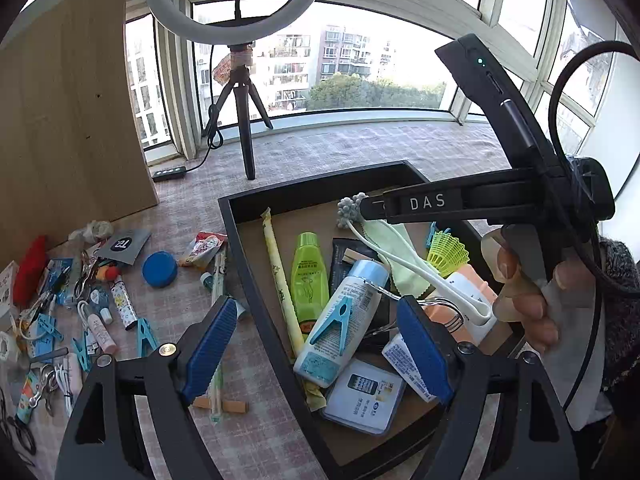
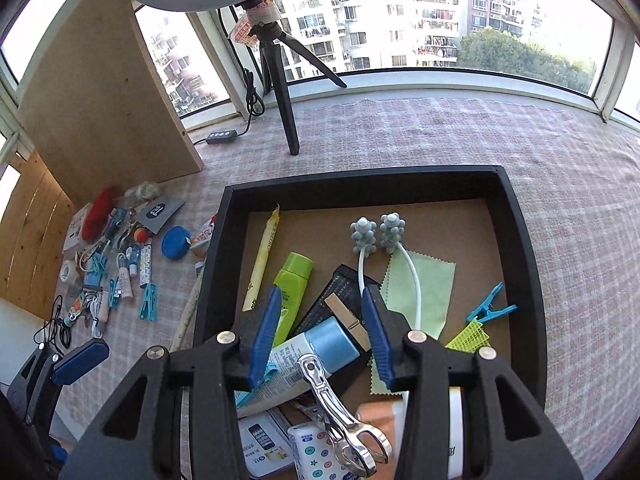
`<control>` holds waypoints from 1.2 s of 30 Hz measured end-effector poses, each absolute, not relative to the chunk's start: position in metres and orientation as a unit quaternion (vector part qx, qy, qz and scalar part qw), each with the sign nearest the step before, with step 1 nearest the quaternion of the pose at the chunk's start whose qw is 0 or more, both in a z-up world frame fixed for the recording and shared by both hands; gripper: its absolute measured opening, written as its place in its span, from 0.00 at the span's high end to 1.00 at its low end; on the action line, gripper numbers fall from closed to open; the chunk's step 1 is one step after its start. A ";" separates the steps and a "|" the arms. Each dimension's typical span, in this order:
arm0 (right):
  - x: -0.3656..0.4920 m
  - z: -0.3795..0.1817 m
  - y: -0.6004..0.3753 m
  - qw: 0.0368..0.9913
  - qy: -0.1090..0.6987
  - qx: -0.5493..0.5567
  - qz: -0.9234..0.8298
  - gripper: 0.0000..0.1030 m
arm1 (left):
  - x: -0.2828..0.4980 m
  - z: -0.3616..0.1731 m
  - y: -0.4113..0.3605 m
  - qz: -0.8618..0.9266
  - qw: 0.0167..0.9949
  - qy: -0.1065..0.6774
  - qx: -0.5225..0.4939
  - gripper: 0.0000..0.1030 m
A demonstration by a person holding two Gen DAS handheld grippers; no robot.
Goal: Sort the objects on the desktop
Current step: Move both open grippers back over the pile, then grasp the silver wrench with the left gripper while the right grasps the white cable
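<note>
A black tray (image 1: 256, 280) (image 2: 520, 240) holds several sorted items: a green tube (image 1: 308, 272) (image 2: 294, 280), a white and blue bottle (image 1: 344, 312) (image 2: 320, 348), a blue clothes peg (image 1: 334, 322), a yellow stick (image 1: 280, 280) (image 2: 262, 260), a grey-headed white massager (image 2: 376, 236) and a green cloth (image 2: 424, 284). My left gripper (image 1: 320, 344) is open and empty over the tray's left wall. My right gripper (image 2: 324, 336) is open above the tray, over the bottle and a metal clip (image 2: 340, 408); it also shows in the left wrist view (image 1: 424, 204).
Loose small items lie on the checked cloth left of the tray: a blue round lid (image 1: 159, 269) (image 2: 175, 242), blue pegs (image 1: 146, 334) (image 2: 148, 300), cables, small tubes. A ring light on a tripod (image 1: 244, 120) (image 2: 284, 92) and a wooden board (image 1: 68, 112) stand behind.
</note>
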State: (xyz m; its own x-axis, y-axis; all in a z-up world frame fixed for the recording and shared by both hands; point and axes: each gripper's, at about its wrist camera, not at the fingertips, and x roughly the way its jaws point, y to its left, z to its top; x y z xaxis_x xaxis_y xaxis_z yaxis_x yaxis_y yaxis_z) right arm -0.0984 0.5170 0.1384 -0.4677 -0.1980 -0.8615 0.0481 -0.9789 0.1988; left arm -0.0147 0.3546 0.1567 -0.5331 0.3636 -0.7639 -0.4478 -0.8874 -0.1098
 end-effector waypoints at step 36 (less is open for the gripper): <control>-0.058 0.105 0.235 0.298 -0.027 0.573 -0.763 0.74 | -0.022 0.066 0.020 0.871 -0.017 0.028 -0.489 0.29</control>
